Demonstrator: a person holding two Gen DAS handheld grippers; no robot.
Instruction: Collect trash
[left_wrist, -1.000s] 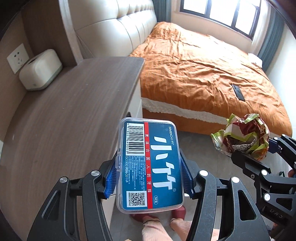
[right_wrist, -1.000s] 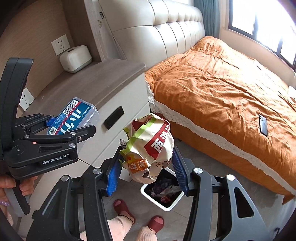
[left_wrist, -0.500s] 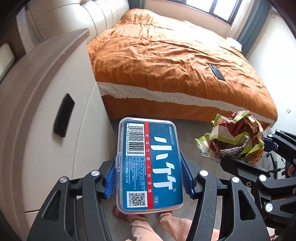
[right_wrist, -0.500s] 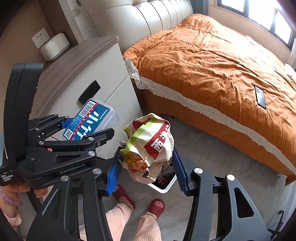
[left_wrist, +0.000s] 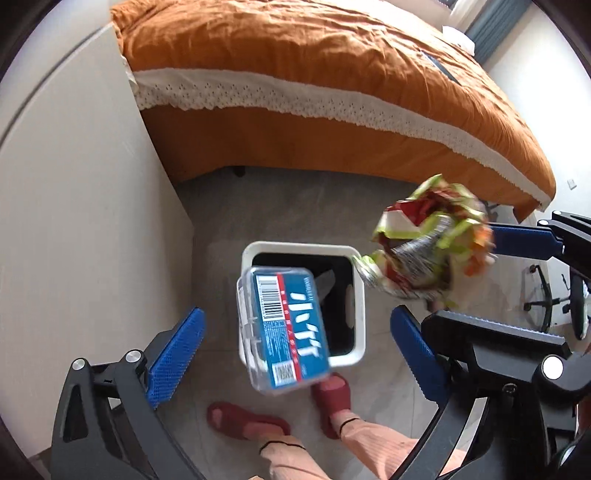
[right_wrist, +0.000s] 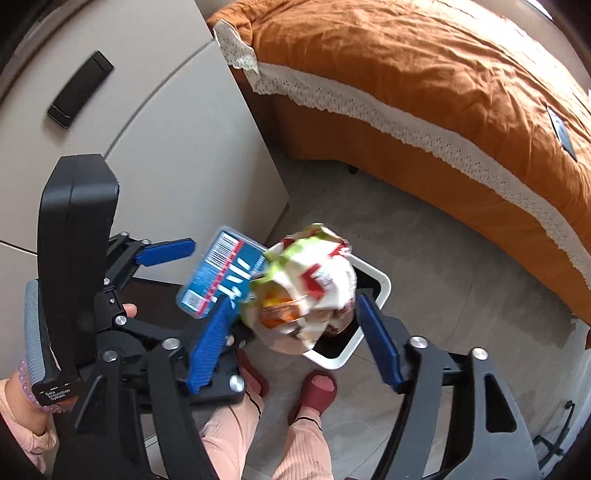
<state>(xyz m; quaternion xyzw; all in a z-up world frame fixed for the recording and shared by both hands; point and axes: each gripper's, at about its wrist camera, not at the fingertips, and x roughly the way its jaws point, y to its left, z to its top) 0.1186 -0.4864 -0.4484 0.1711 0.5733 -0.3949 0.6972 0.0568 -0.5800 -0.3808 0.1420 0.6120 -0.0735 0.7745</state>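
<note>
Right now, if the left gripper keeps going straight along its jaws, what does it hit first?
Likely the blue plastic box, loose between the left gripper's open jaws, blurred, apparently falling. Behind it sits the white trash bin, then the floor. Depth is unclear; the box may drop clear first.

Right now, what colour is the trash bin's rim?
White, around a black interior. The trash bin rim shows best in the left wrist view, below the falling blue floss-pick box.
</note>
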